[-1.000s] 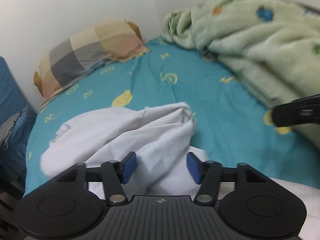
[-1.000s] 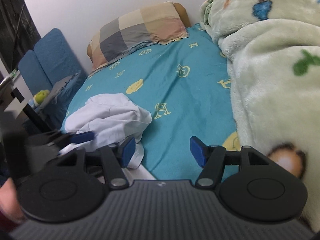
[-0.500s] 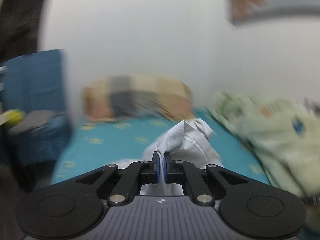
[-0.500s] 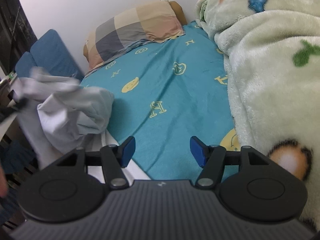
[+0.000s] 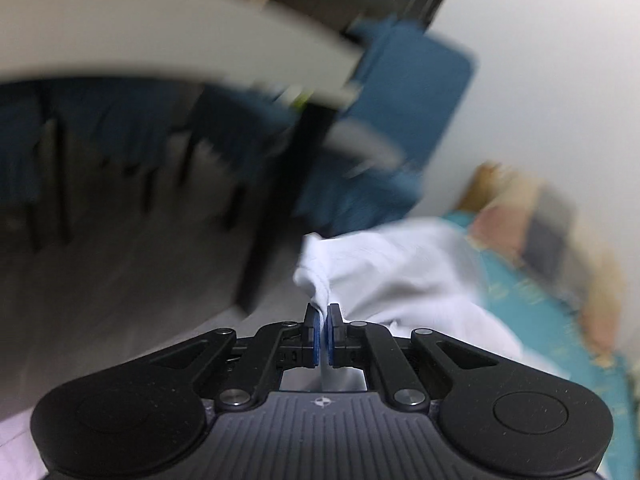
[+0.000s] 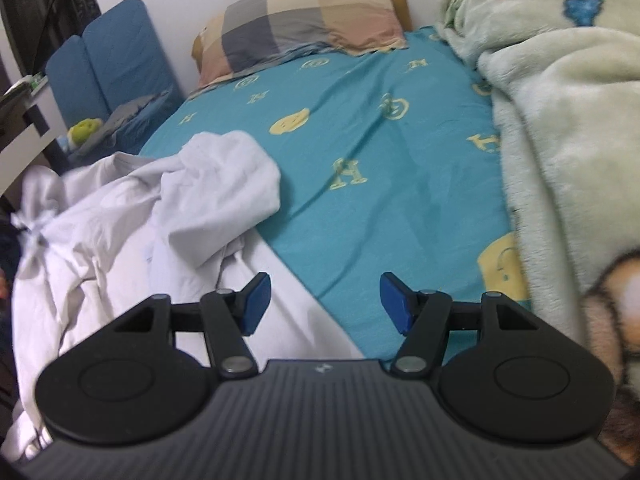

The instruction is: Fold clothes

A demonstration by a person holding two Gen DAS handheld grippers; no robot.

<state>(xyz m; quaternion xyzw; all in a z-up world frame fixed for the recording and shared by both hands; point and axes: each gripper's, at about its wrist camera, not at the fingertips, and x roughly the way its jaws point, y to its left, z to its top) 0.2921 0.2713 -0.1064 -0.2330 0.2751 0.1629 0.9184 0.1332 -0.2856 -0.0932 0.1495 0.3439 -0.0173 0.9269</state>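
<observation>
One crumpled white cotton garment (image 6: 132, 216): it lies bunched on the near left part of the bed, spilling over the bed's left edge. One fold of it (image 5: 320, 280) is pinched between the blue pads of my left gripper (image 5: 324, 336), whose jaws are closed tight on the cloth; that view is blurred.

One right gripper (image 6: 324, 302): my jaws stand wide apart, holding nothing, above the edge where the garment meets the sheet.

One teal fitted bedsheet with yellow letters and smiley faces (image 6: 360, 128), covering the mattress.

One checked pillow in beige, grey and pink patches (image 6: 304, 16), at the head of the bed against the wall.

One pale green fleece blanket with cartoon prints (image 6: 560, 100), heaped along the right side of the bed.

Two blue padded cushions (image 6: 116, 52), upright to the left of the pillow.

One small yellow-green soft toy (image 6: 82, 130), below the cushions.
</observation>
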